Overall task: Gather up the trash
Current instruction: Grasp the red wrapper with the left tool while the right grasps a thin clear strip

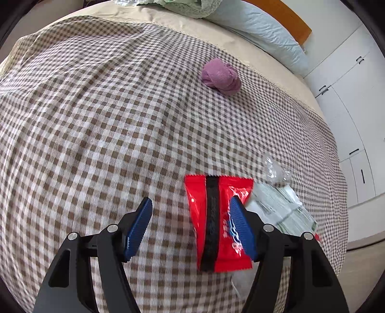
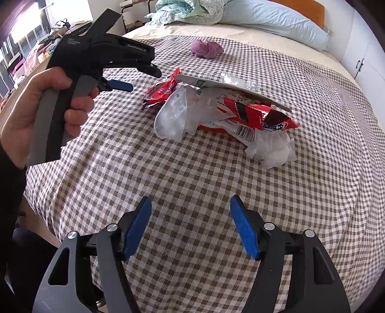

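Observation:
A small heap of trash lies on the checked bedspread (image 2: 192,192). It holds a red wrapper (image 2: 161,89), a clear plastic bag (image 2: 173,115), a red snack bag (image 2: 264,115), a flat printed packet (image 2: 216,83) and a white tissue (image 2: 274,149). In the left wrist view the red wrapper (image 1: 216,221) lies flat under my open left gripper (image 1: 191,201), by its right finger, and the pads do not press on it. A person's hand holds that left gripper (image 2: 142,77) above the heap's left end. My right gripper (image 2: 190,226) stands open over bare bedspread, short of the heap.
A purple balled cloth (image 1: 221,77) lies farther up the bed. Pale blue pillows (image 2: 276,24) and green bedding (image 2: 187,9) sit at the head. White cupboards (image 1: 349,108) stand to the right of the bed. Crumpled clear plastic (image 1: 274,168) and the printed packet (image 1: 281,207) lie right of the wrapper.

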A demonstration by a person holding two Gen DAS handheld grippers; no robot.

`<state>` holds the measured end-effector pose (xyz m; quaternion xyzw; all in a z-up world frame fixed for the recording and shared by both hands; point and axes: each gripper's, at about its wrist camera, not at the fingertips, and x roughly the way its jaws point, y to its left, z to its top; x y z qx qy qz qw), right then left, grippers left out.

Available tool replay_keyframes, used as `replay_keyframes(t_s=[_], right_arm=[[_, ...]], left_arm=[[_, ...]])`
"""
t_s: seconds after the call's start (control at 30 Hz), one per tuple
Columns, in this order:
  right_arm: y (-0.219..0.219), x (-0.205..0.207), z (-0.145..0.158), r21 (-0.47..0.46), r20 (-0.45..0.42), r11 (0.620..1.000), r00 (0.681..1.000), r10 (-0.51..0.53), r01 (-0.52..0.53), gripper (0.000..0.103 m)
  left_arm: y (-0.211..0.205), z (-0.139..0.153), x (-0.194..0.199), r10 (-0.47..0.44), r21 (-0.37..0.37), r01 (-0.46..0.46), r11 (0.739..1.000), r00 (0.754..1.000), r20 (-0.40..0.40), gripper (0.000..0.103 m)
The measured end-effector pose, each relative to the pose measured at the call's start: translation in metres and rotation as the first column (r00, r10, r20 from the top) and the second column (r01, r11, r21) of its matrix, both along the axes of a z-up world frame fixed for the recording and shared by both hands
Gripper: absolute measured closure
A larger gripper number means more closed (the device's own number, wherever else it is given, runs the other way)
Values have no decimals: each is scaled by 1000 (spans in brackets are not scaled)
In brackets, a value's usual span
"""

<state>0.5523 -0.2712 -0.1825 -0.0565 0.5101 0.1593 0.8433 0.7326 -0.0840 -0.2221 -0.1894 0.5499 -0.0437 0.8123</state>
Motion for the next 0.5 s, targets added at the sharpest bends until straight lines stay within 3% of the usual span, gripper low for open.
replay_keyframes(t_s=[0.07,0.13,0.17,0.2,0.23,0.27,0.33,0.5], right_arm=[[-2,1,1,-4,2,1000,1000,1,-1,38],[-5,4,-2,0,2,1000,1000,-3,3,38],[-6,4,-3,4,-1,1000,1000,-6,6,38],[-7,5,-5,7,-4,1000,1000,-10,10,38],[-9,5,-7,8,-8,1000,1000,-16,16,38],[-9,6,-9,11,-11,1000,1000,-21,21,38],[-9,7,-9,18,-12,1000,1000,-24,24,38],[-13,9,6,22,31,999,999,-27,26,38]], left_arm=[[0,-14,13,22,-6,-23,1000,998,-60,40],[-7,-13,13,22,16,-21,1000,999,-25,42],[-12,-13,12,-5,4,5,1000,1000,-6,55],[-16,-16,12,-32,-54,31,998,999,-15,89],[-18,-21,12,-40,-111,35,993,998,-50,103],[-20,-25,9,-44,-142,34,989,997,-66,103],[-23,-18,-1,-47,-98,45,994,999,-18,103],[5,32,-37,9,-94,3,996,992,126,103]])
